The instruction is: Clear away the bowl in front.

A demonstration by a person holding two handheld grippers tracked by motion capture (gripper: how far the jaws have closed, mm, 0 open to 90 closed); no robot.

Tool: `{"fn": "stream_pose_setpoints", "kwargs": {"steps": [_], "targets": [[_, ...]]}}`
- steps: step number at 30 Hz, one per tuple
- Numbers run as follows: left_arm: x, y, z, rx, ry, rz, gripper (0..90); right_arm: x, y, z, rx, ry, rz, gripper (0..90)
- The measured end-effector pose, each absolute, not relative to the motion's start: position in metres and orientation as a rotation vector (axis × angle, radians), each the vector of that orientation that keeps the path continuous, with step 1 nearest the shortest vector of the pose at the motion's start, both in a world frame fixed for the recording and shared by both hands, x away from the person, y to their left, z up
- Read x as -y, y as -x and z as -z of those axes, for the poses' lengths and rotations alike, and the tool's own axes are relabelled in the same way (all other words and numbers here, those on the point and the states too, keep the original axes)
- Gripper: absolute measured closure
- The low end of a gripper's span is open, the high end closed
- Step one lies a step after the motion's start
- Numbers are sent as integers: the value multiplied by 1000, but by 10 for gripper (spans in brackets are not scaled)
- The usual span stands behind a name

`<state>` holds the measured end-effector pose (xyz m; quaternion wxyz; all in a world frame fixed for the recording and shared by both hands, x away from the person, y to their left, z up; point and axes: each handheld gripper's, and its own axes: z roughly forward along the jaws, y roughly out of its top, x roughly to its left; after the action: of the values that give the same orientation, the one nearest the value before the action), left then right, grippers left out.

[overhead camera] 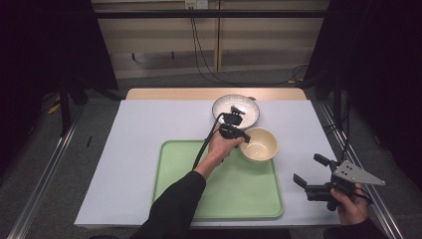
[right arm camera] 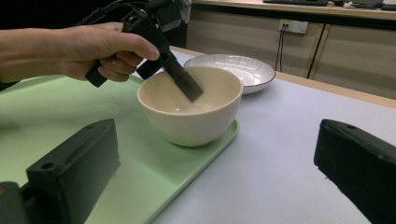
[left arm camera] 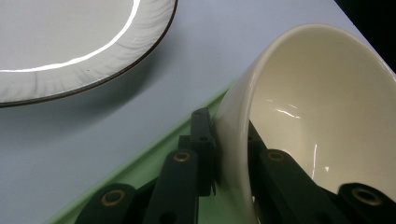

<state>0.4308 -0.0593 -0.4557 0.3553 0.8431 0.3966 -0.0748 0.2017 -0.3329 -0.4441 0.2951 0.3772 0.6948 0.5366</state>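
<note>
A cream bowl (overhead camera: 261, 145) (right arm camera: 196, 116) sits at the far right corner of the green tray (overhead camera: 219, 194). My left gripper (overhead camera: 244, 138) is shut on the bowl's near-left rim, one jaw inside and one outside. In the left gripper view the bowl's wall (left arm camera: 317, 107) is pinched between the black jaws of that gripper (left arm camera: 229, 130). The right gripper view shows the left gripper (right arm camera: 189, 88) reaching down into the bowl. My right gripper (overhead camera: 309, 170) (right arm camera: 217, 135) is held open off the tray's right side, with nothing between its jaws.
A white ribbed plate with a dark rim (overhead camera: 244, 107) (left arm camera: 70, 42) (right arm camera: 238, 65) lies just beyond the bowl on the pale blue table cover (overhead camera: 139, 139). The tray's edge (left arm camera: 140, 163) (right arm camera: 224, 135) runs right under the bowl. Cables hang at the back.
</note>
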Motion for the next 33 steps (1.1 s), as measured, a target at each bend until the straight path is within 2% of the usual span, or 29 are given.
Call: {"fn": "stream_pose_setpoints", "kwargs": {"steps": [9, 14, 17, 25, 31, 32, 33], "targets": [[64, -428, 457, -1033, -2186, 144, 822, 333, -202, 444, -1849, -1001, -1429, 0], [64, -429, 458, -1039, -2159, 159, 814, 333, -202, 444, -1848, -1003, -1430, 0], [67, -424, 458, -996, -2180, 94, 811, 333, -202, 444, -1848, -1003, -1429, 0], [63, -426, 460, -975, -2168, 128, 783, 333, -202, 444, -1843, -1003, -1426, 0], [60, -427, 462, -983, -2158, 122, 678, 333, -202, 444, -1839, -1005, -1424, 0], [60, -427, 463, -1007, -2147, 84, 602, 333, -201, 444, -1841, -1004, -1425, 0], [60, -427, 463, -1007, -2147, 84, 578, 333, -201, 444, -1838, -1003, -1425, 0]]}}
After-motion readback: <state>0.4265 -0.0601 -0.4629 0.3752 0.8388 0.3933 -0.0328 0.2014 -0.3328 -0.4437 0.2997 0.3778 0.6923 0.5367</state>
